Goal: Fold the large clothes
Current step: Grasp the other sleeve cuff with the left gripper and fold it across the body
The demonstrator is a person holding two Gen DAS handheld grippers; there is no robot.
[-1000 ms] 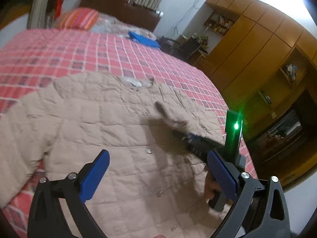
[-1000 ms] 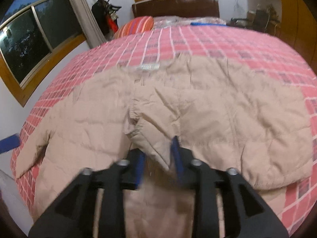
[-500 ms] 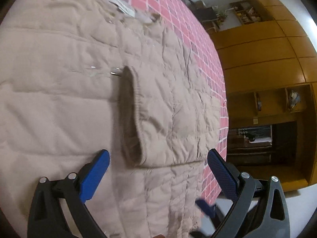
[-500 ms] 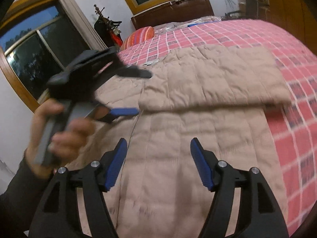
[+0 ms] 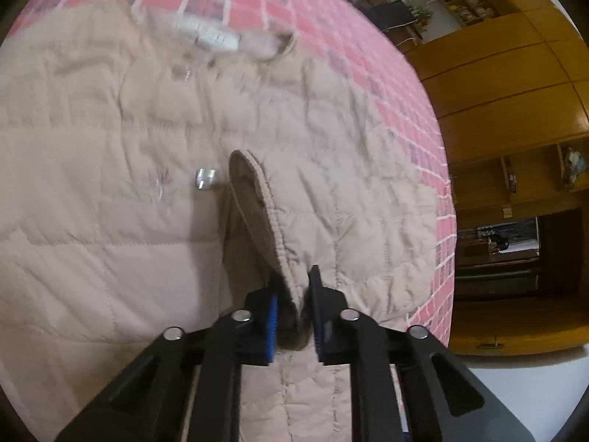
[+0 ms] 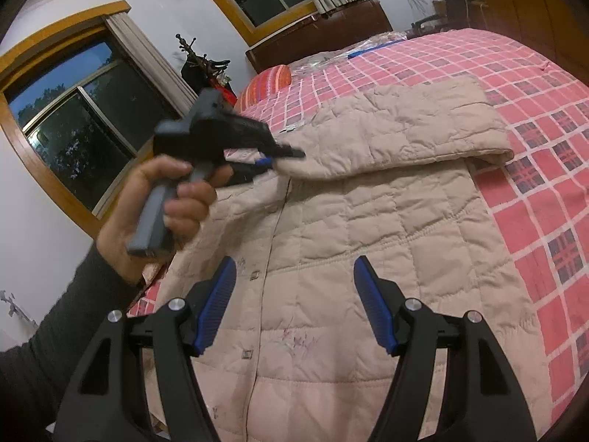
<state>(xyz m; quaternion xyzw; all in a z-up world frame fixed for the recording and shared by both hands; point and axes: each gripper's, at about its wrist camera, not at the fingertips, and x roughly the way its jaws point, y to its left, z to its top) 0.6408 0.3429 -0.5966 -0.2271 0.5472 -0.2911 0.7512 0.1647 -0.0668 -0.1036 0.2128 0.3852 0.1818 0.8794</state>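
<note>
A beige quilted jacket (image 6: 368,243) lies spread front-up across the bed, its snap placket running down the middle. One sleeve (image 6: 397,136) is folded flat across the chest, and its gathered cuff (image 5: 272,228) stands lifted off the front. A white label shows inside the collar (image 5: 217,38).

A beige quilted jacket (image 6: 368,243) is lying on a red-and-pink checked bedspread (image 6: 545,169). Black tongs (image 6: 294,305) are showing blue ribbed pads (image 6: 217,305); an orange striped pillow (image 6: 270,81) is resting behind.
</note>
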